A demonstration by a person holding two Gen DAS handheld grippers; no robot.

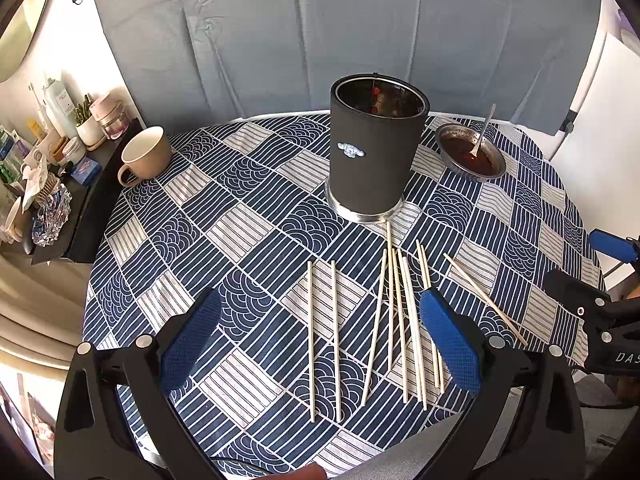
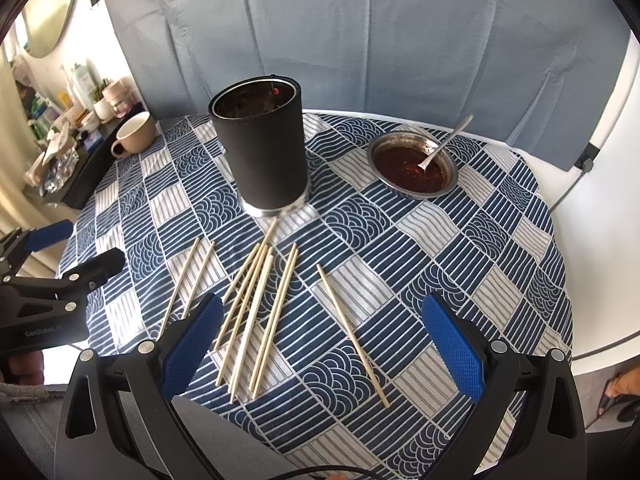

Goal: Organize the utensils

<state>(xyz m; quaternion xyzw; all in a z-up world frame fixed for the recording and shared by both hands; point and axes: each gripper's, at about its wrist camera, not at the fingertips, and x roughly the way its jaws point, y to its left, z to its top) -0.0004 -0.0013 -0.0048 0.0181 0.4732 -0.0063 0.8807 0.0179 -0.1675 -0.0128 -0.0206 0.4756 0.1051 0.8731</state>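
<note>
Several pale wooden chopsticks (image 1: 400,320) lie loose on the blue patterned tablecloth (image 1: 248,236), fanned out in front of a tall black utensil holder (image 1: 376,156). My left gripper (image 1: 320,336) hovers open above the two leftmost sticks (image 1: 324,336), touching nothing. In the right wrist view the same chopsticks (image 2: 256,320) spread between the holder (image 2: 260,152) and my right gripper (image 2: 322,340), which is open and empty. A single stick (image 2: 352,332) lies apart to the right, between the right gripper's fingers in the picture. Each gripper shows at the other view's edge.
A metal bowl (image 2: 412,168) of dark sauce with a spoon (image 2: 444,142) sits right of the holder. A beige mug (image 1: 144,154) stands at the table's left rim. A cluttered black shelf (image 1: 52,184) adjoins the left side. A grey-blue upholstered seat back (image 1: 320,32) rises behind the table.
</note>
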